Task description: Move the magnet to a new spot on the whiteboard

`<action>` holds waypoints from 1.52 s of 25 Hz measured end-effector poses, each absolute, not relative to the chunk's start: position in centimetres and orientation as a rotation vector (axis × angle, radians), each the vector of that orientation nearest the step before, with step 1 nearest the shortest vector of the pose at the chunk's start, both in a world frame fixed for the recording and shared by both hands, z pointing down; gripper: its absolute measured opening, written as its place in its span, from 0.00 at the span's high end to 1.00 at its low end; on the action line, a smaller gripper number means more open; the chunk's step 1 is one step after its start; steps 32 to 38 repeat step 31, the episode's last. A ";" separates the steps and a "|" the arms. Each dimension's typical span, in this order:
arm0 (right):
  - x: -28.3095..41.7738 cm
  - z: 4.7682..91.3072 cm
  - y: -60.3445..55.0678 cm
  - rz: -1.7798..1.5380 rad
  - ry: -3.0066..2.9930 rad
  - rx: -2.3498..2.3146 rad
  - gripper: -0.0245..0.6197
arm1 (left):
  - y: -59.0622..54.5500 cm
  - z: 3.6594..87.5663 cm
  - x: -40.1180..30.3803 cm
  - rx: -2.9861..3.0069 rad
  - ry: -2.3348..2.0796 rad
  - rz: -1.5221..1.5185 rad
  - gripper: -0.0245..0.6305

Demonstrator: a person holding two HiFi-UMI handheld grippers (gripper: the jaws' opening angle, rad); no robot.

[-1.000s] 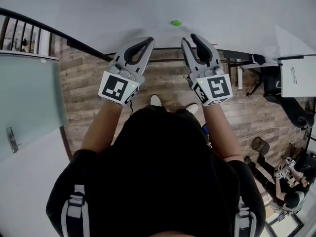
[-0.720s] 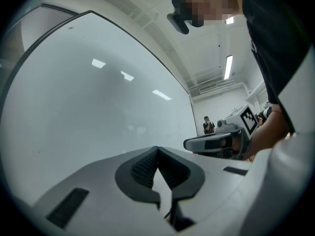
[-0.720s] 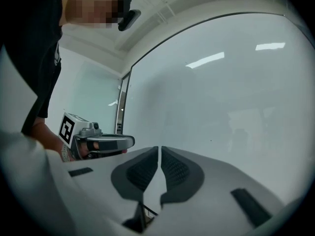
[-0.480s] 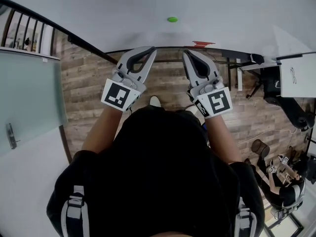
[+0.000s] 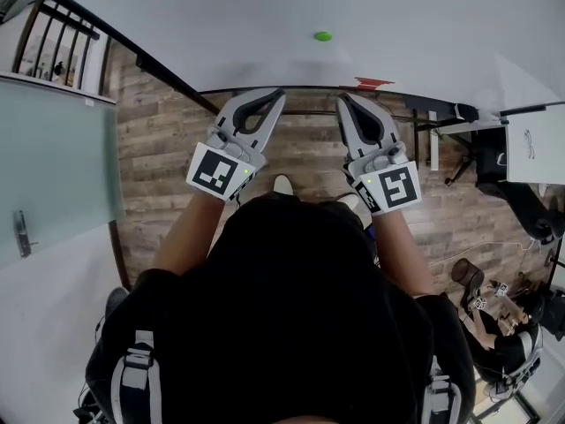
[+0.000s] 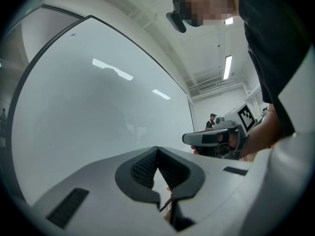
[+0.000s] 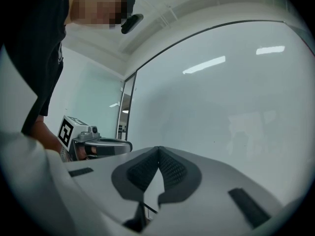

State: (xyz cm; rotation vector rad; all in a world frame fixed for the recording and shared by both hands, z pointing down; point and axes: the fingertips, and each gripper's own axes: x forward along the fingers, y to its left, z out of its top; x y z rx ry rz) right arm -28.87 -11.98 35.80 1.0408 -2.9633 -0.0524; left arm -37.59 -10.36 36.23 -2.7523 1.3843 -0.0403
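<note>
A small green magnet (image 5: 323,36) sticks to the whiteboard (image 5: 221,16) at the top of the head view. Both grippers hang below the board's lower edge, over the wooden floor, apart from the magnet. My left gripper (image 5: 280,94) is shut with nothing between its jaws. My right gripper (image 5: 342,99) is shut and empty too, just below and right of the magnet. In the left gripper view the jaws (image 6: 157,148) meet in front of the whiteboard (image 6: 98,107). In the right gripper view the jaws (image 7: 158,147) are also together before the board (image 7: 226,102).
A red object (image 5: 369,83) lies at the board's lower edge. A glass door (image 5: 53,175) with a handle stands at the left, under a railing (image 5: 62,34). A desk with paper (image 5: 530,144) and seated people (image 5: 499,334) are at the right.
My right gripper's jaws have closed from open. Both grippers have dropped a little below the board's edge. The magnet stays where it was on the board.
</note>
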 end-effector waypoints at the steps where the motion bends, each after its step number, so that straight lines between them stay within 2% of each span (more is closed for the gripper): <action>1: -28.9 35.8 -11.9 -0.051 -2.965 1.040 0.96 | -10.3 36.2 -37.6 -2.752 1.384 -0.040 0.96; 38: -29.2 35.4 -11.4 -0.053 -2.978 1.020 0.96 | -9.6 35.9 -37.9 -2.750 1.377 -0.037 0.96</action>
